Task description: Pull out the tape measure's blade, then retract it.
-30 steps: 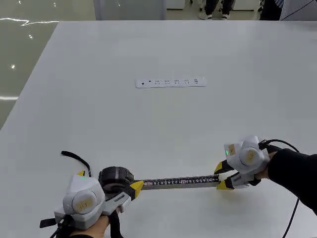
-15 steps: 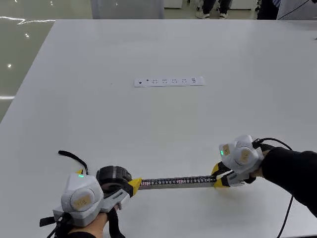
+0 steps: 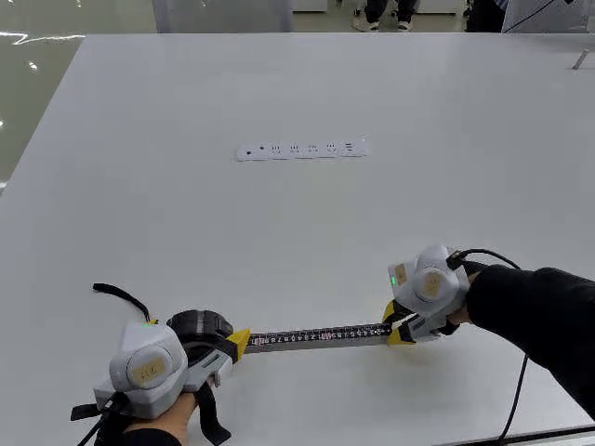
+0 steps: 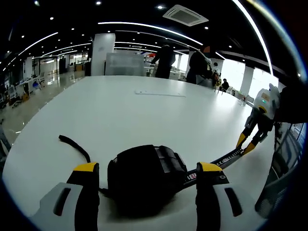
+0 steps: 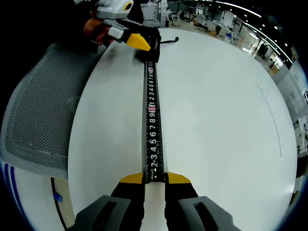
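One tape measure (image 3: pixel 198 327), one power strip (image 3: pixel 302 149) farther off, one table (image 3: pixel 446 130), and two grippers: left gripper (image 4: pixel 147 168), right gripper (image 5: pixel 155 178).

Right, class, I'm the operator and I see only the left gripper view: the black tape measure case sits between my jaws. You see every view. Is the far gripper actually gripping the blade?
Observer: Yes. In the right gripper view the right gripper has its jaws shut on the blade at its end, with the lowest numbers nearest them.
Operator: Does the blade kink on the way?
Observer: No. The head view shows it running straight from the tape measure case to that gripper.
Operator: Anything trailing behind that gripper?
Observer: A black cable loops from it toward the near edge of the table.
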`<action>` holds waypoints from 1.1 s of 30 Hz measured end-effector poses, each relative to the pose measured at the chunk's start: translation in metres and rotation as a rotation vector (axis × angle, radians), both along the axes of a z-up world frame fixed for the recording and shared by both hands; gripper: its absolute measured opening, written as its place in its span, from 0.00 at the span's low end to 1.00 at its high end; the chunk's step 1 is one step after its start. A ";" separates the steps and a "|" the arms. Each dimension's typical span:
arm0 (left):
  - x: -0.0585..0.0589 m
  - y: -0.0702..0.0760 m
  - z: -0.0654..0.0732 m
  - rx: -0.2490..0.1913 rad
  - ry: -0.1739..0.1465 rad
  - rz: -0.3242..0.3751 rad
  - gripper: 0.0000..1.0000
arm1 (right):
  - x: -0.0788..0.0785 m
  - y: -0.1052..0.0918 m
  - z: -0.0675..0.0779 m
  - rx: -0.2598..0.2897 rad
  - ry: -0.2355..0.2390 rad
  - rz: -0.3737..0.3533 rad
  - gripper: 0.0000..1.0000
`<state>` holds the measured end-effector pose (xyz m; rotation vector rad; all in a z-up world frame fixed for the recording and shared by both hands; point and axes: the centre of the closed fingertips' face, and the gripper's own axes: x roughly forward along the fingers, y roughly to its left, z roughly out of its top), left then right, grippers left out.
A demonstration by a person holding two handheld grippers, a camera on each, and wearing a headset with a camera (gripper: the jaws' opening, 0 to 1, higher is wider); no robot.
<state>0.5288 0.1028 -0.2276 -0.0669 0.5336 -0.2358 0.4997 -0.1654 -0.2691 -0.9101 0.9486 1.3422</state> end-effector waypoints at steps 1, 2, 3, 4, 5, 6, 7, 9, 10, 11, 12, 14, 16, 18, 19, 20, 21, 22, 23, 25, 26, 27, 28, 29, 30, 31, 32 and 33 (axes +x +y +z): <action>0.001 0.002 0.001 0.001 -0.001 0.009 0.78 | 0.000 0.000 0.000 -0.006 0.000 -0.005 0.12; 0.003 0.004 0.001 -0.003 0.002 0.028 0.78 | 0.000 0.000 0.000 -0.016 0.003 -0.023 0.12; 0.003 0.004 0.002 -0.008 0.005 0.036 0.76 | 0.000 0.001 0.000 -0.019 0.001 -0.014 0.12; 0.003 0.004 0.000 -0.012 0.018 0.043 0.75 | 0.000 0.000 0.000 -0.024 0.003 -0.017 0.12; 0.003 0.005 -0.002 -0.010 0.027 0.047 0.75 | 0.001 0.000 0.000 -0.026 0.006 -0.022 0.12; 0.002 0.005 -0.004 0.001 0.034 0.052 0.75 | 0.001 0.000 0.000 -0.029 0.011 -0.029 0.12; 0.002 0.005 -0.006 0.005 0.039 0.054 0.73 | 0.001 0.001 0.000 -0.032 0.014 -0.034 0.12; 0.001 0.005 -0.008 0.005 0.051 0.063 0.70 | 0.001 0.001 0.000 -0.036 0.017 -0.045 0.12; 0.001 0.005 -0.007 0.004 0.050 0.063 0.69 | 0.001 0.001 0.000 -0.036 0.018 -0.051 0.12; 0.001 0.004 -0.006 0.006 0.049 0.063 0.68 | 0.002 0.001 0.000 -0.031 0.024 -0.077 0.11; 0.001 0.002 -0.005 0.008 0.053 0.059 0.66 | 0.002 0.001 0.000 -0.026 0.027 -0.093 0.11; 0.001 0.000 -0.004 0.019 0.054 0.054 0.66 | 0.002 0.001 0.000 -0.024 0.022 -0.091 0.11; 0.002 0.003 -0.006 0.010 0.067 0.055 0.64 | 0.002 0.001 0.000 -0.022 0.020 -0.088 0.10; 0.001 0.004 -0.006 0.016 0.075 0.050 0.64 | 0.002 0.001 0.000 -0.022 0.022 -0.085 0.10; 0.001 0.004 -0.007 0.021 0.081 0.048 0.63 | 0.002 0.001 0.000 -0.022 0.022 -0.082 0.10; 0.000 0.004 -0.007 0.025 0.085 0.045 0.63 | 0.002 0.001 0.000 -0.023 0.023 -0.082 0.10; 0.000 0.004 -0.007 0.030 0.090 0.042 0.63 | 0.002 0.001 0.000 -0.023 0.024 -0.087 0.10; 0.000 0.004 -0.008 0.041 0.101 0.037 0.62 | 0.002 0.001 0.000 -0.023 0.023 -0.086 0.10; 0.001 0.003 -0.007 0.052 0.101 0.027 0.62 | 0.003 0.001 0.000 -0.020 0.023 -0.091 0.09; 0.001 0.003 -0.009 0.053 0.106 0.027 0.62 | 0.003 0.001 0.000 -0.025 0.023 -0.093 0.09; 0.001 0.004 -0.009 0.055 0.106 0.024 0.62 | 0.003 0.002 -0.001 -0.027 0.025 -0.096 0.09; 0.000 0.003 -0.009 0.054 0.107 0.024 0.62 | 0.003 0.002 -0.001 -0.029 0.025 -0.097 0.09; 0.000 0.003 -0.009 0.053 0.109 0.023 0.62 | 0.003 0.002 -0.001 -0.030 0.026 -0.099 0.09; 0.000 0.003 -0.009 0.053 0.113 0.023 0.62 | 0.003 0.002 -0.001 -0.031 0.028 -0.102 0.09; 0.000 0.003 -0.009 0.053 0.115 0.023 0.62 | 0.003 0.002 -0.001 -0.030 0.029 -0.107 0.09; 0.000 0.003 -0.010 0.052 0.115 0.024 0.62 | 0.003 0.003 -0.001 -0.031 0.032 -0.114 0.09; 0.000 0.003 -0.009 0.051 0.115 0.023 0.62 | 0.003 0.003 -0.001 -0.032 0.035 -0.125 0.10; 0.000 0.002 -0.010 0.051 0.115 0.022 0.62 | 0.004 0.003 -0.001 -0.035 0.037 -0.132 0.10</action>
